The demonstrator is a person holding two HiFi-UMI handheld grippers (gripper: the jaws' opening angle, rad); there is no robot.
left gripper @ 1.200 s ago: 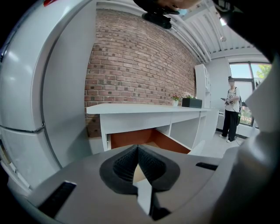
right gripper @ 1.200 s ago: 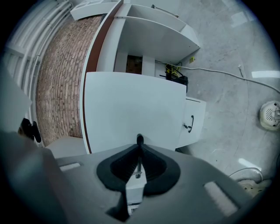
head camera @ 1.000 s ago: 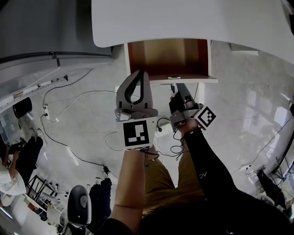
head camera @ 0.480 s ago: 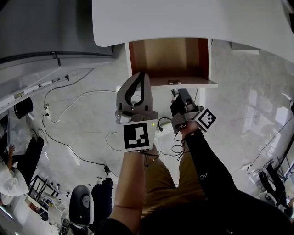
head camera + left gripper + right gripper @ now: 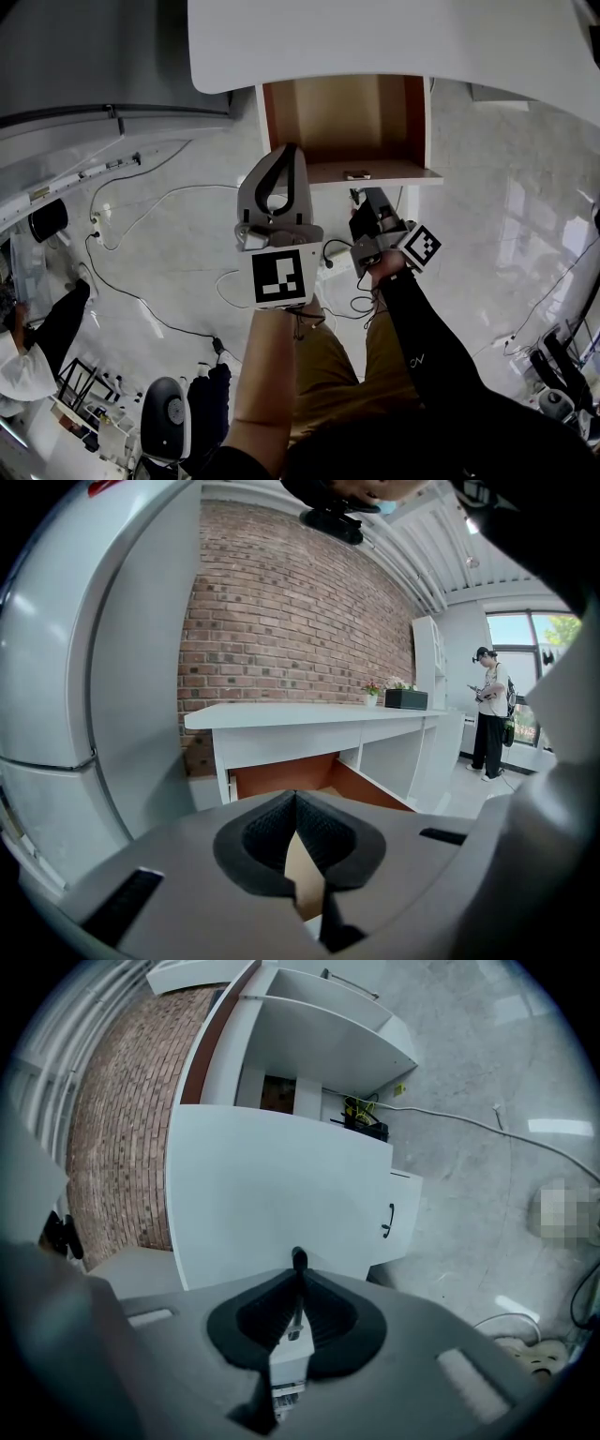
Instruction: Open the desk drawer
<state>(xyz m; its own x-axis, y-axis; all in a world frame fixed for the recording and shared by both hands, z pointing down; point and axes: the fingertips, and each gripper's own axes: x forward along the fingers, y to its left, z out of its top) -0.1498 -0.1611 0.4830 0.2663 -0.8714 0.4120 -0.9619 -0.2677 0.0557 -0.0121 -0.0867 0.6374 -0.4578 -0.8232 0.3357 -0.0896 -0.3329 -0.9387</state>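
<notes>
Under the white table [image 5: 394, 37], the drawer [image 5: 415, 122] stands pulled well out, its brown wooden inside open to view from above. The right tool [image 5: 364, 199] sits at the drawer's white front. Its jaws are pressed together on a thin dark bar that looks to be the handle [image 5: 298, 1262], though from overhead the spot is small and partly hidden. The left tool [image 5: 290, 150] hangs just to its left, tips closed on each other with nothing between them, pointing toward the open drawer. Loose cables [image 5: 141, 211] trail across the pale floor on the left. Across the room a person [image 5: 489, 714] stands near a window.
</notes>
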